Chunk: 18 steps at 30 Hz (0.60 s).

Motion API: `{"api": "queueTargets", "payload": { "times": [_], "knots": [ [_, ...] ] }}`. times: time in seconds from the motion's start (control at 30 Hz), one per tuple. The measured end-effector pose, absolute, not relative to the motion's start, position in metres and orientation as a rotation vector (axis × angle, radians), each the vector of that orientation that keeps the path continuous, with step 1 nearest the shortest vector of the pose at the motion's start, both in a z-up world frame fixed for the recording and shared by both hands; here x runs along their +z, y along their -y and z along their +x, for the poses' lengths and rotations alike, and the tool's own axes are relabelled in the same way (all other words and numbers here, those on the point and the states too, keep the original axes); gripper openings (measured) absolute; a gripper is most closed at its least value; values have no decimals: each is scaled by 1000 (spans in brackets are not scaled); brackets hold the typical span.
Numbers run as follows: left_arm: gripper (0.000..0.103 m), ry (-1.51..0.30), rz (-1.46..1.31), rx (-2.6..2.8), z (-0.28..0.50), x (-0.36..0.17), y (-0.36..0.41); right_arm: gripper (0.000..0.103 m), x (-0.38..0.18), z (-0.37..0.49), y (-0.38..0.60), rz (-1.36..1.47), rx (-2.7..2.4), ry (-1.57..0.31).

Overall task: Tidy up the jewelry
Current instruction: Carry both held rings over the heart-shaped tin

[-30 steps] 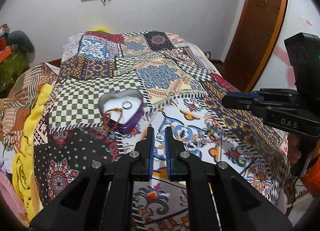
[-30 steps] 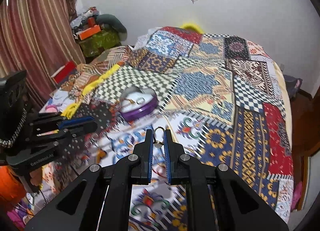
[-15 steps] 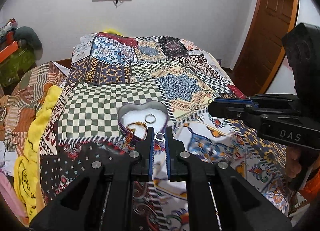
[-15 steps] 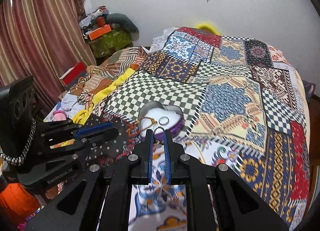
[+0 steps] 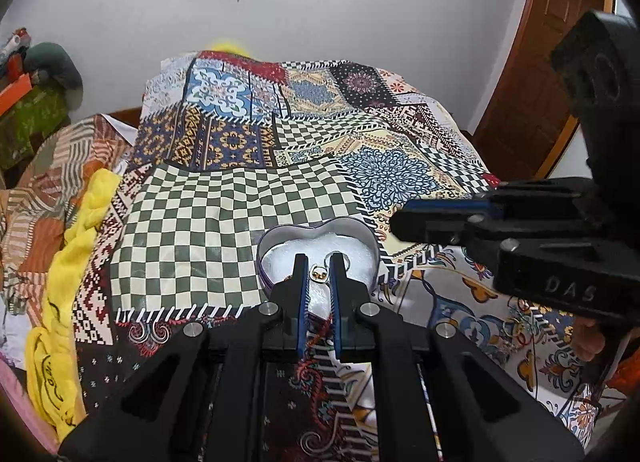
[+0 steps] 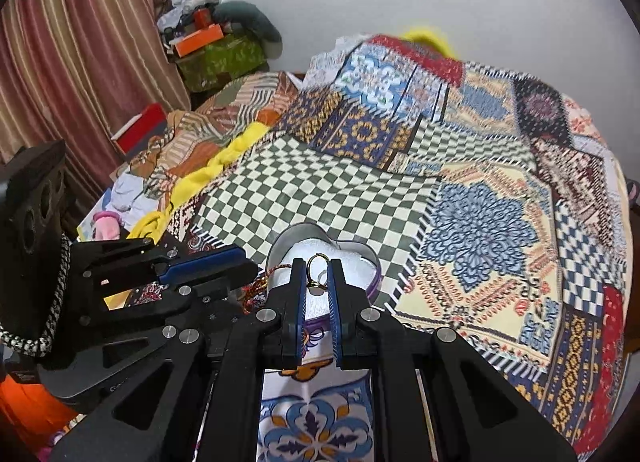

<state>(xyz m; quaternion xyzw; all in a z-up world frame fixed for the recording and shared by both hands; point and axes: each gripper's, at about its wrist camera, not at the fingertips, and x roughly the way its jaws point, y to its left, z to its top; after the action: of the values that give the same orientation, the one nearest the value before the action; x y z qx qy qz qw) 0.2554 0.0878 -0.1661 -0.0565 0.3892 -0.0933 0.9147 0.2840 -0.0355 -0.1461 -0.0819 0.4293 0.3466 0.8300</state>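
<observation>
A heart-shaped tin box (image 5: 360, 232) with white lining sits on the patchwork bedspread; it also shows in the right wrist view (image 6: 362, 256). My left gripper (image 5: 320, 273) is shut on a small silver ring (image 5: 319, 273), held over the box's near edge. My right gripper (image 6: 318, 276) is shut on a gold ring (image 6: 317, 266), held over the box. A red and gold cord (image 6: 258, 290) hangs over the box's left side. Another ring (image 6: 323, 274) lies inside, partly hidden by my fingers.
The patchwork bedspread (image 5: 224, 221) covers the bed. A yellow cloth (image 5: 80, 246) lies along its left edge. Clutter and a green box (image 6: 224, 57) stand by the striped curtain (image 6: 80, 45). A wooden door (image 5: 540, 61) is at right.
Both grippers have moved forward with their rings to the heart box; they now hang over it. The box looks closer in both views.
</observation>
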Motion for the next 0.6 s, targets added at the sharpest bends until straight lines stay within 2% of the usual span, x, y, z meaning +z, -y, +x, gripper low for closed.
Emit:
{"api": "queueTargets", "payload": {
  "times": [0.6],
  "knots": [
    [8,-900,-99,-229,277,-195,-85,9,-188,312,25,-148,745,-1112]
  ]
}}
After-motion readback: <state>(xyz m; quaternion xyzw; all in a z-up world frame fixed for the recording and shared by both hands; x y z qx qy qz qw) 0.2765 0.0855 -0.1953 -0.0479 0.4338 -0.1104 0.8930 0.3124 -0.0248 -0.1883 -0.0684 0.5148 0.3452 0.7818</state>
